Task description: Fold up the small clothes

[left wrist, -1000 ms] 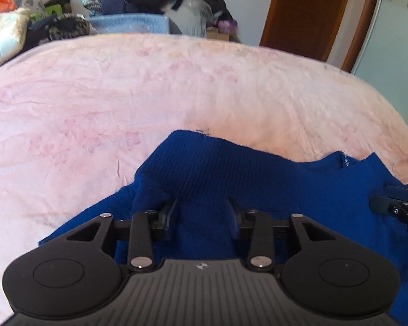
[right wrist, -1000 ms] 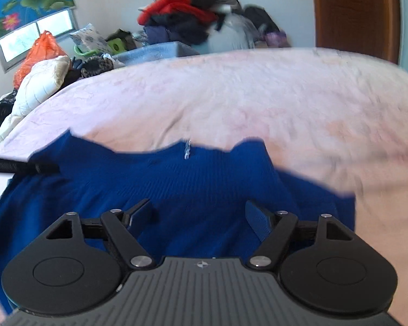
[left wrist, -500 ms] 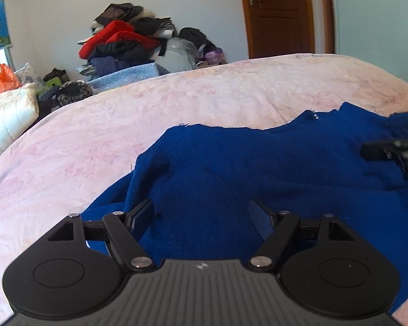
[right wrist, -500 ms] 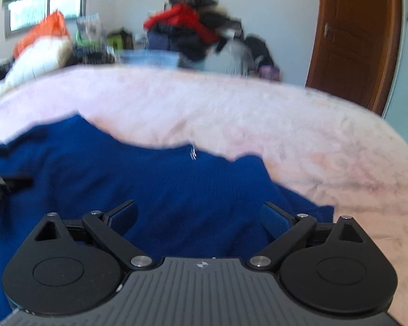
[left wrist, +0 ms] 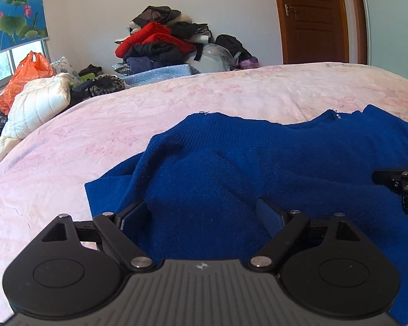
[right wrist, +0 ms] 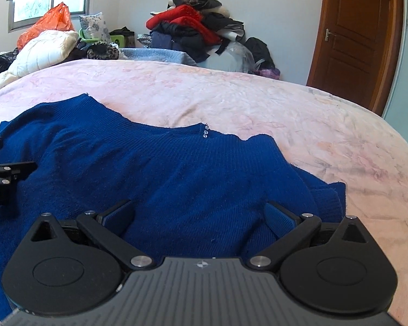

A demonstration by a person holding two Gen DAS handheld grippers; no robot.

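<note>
Sweater: blue sweater [left wrist: 258, 168] lies rumpled on the bed [left wrist: 68, 146].
Left hand-held gripper [left wrist: 201, 214]: over the sweater, jaws just spread, gripping nothing.
Right hand-held gripper [right wrist: 200, 214]: likewise.

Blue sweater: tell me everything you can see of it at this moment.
The blue sweater is a deep blue knit with a ribbed look, lying spread and rumpled on the pink bedspread. Small clear beads sit at its far edge. On each side a layer looks folded inward. The left gripper and right gripper, both with jaws just opened, stand wide over the near cloth; the fingers pinch nothing.
</note>
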